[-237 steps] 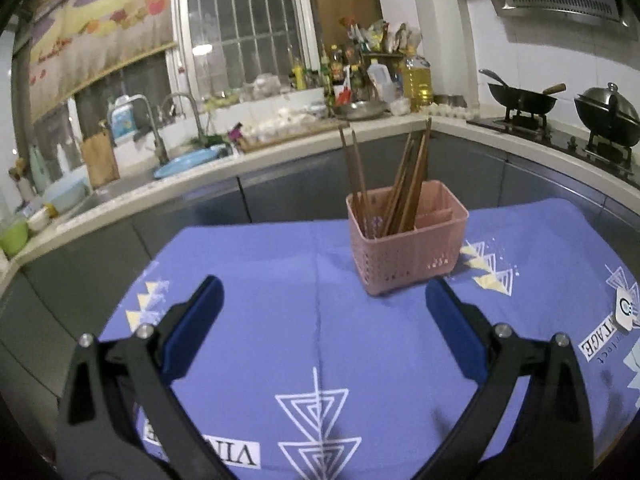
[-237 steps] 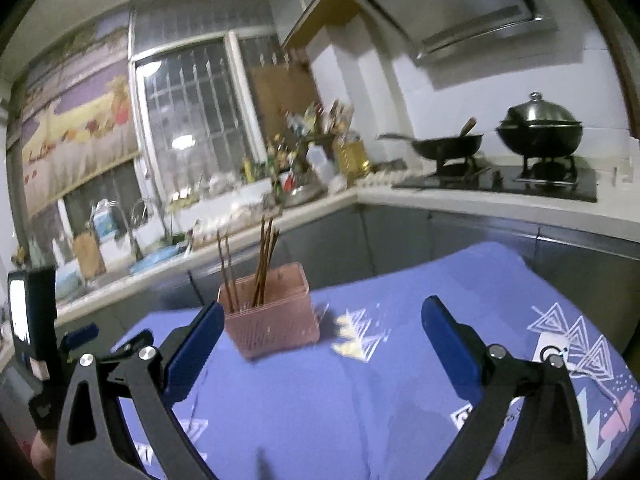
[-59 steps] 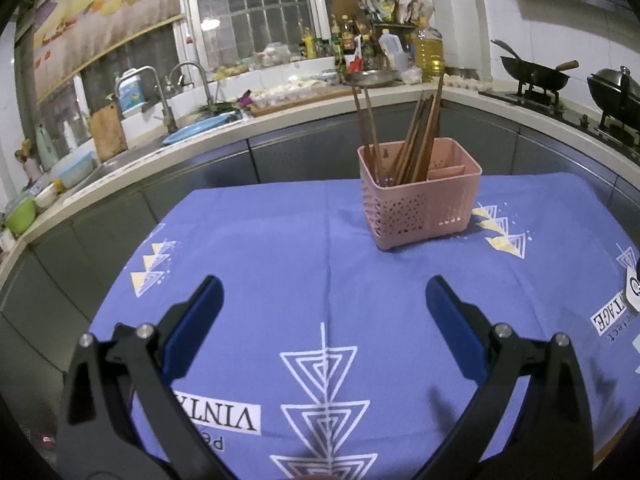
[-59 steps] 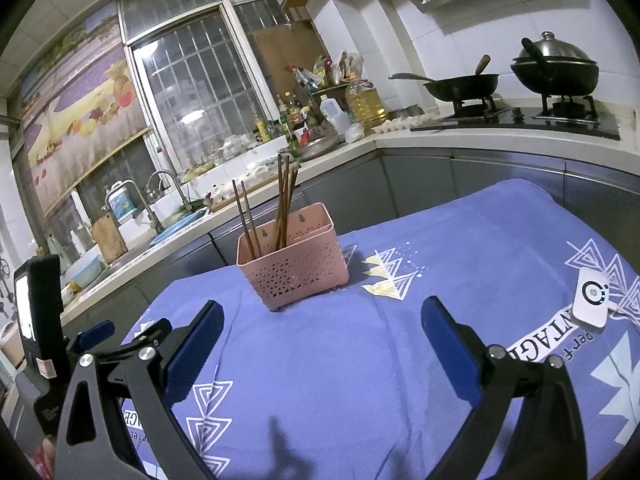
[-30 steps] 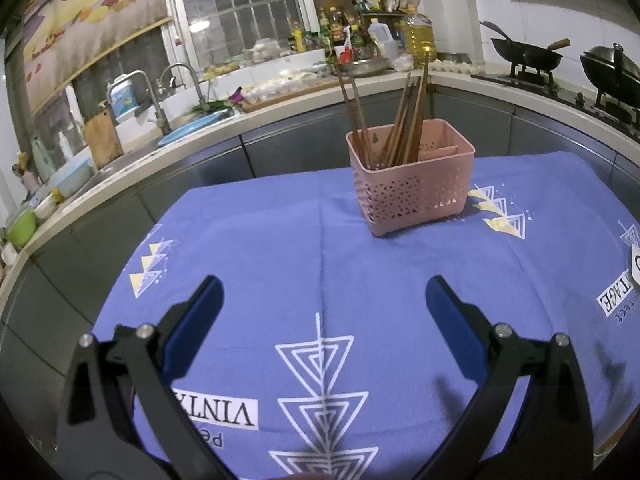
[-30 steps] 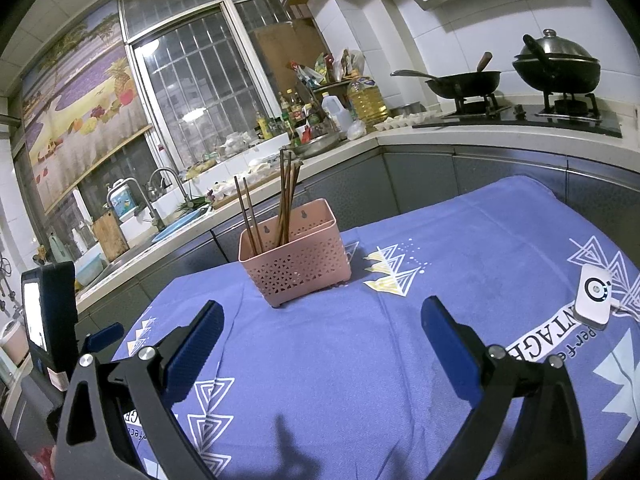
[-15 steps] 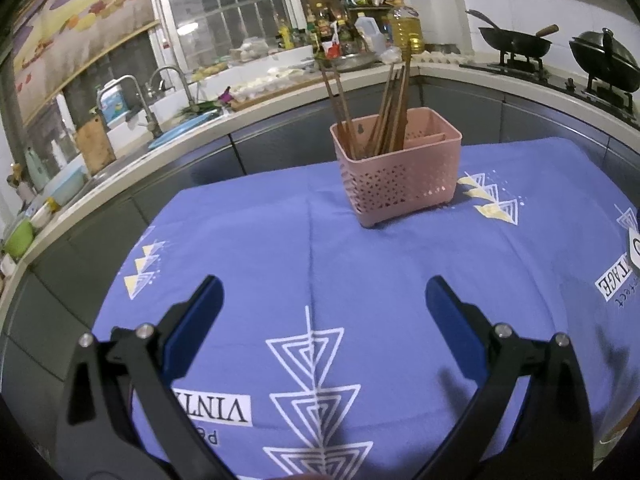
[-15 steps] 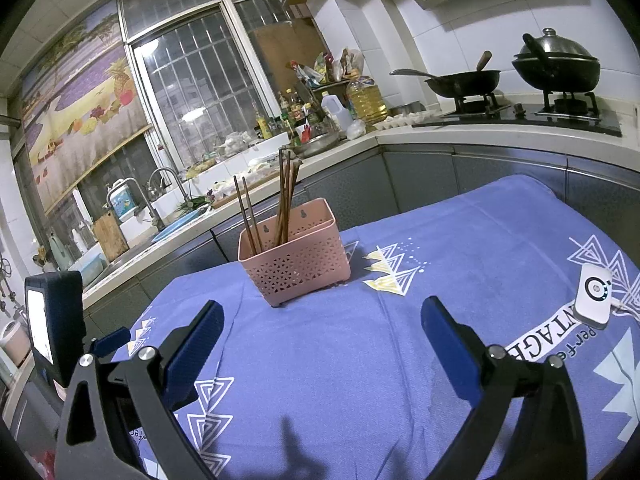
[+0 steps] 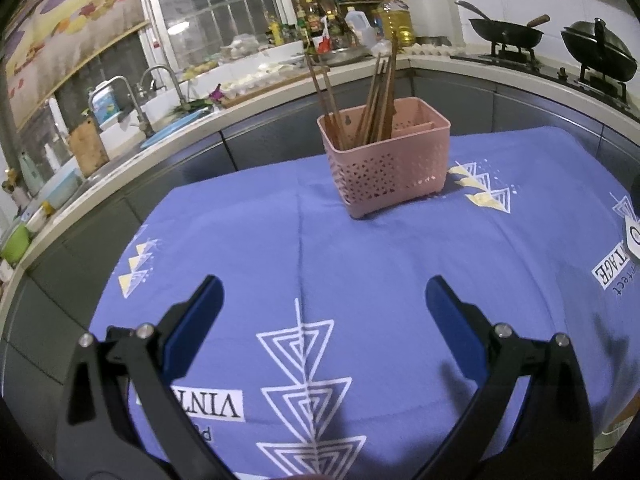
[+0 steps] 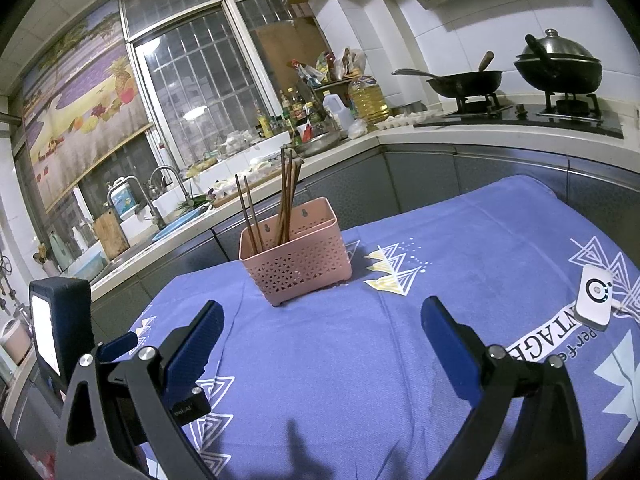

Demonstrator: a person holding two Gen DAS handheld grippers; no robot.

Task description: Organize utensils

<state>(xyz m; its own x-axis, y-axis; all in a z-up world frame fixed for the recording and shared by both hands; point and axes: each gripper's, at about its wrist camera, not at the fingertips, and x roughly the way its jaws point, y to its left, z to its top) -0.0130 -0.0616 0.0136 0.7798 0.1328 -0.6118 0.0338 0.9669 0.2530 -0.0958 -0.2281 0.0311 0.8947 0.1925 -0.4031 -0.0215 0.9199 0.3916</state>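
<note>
The pink basket (image 9: pixel 386 160) stood toward twelve o'clock on the table (image 9: pixel 360 280), which was covered by a blue printed cloth, and the chopsticks (image 9: pixel 376 100) all stood upright or leaning inside it, two apart at its left end and the rest bunched nearer the middle. A divider showed inside the basket, and the compartment at its right end looked empty. No loose utensil lay anywhere on the cloth in either view, so the gathering seemed finished; whether any sorting between compartments was left could not be told. The left gripper (image 9: pixel 322 304) hung over the near part of the cloth at six o'clock from the basket, well apart from it, its fingers spread wide and holding nothing. The right gripper (image 10: pixel 320 328) was likewise empty with fingers wide, the basket (image 10: pixel 296 256) ahead of it at about eleven o'clock. A small white device (image 10: pixel 595 302) lay on the cloth at three o'clock, untouched.
</note>
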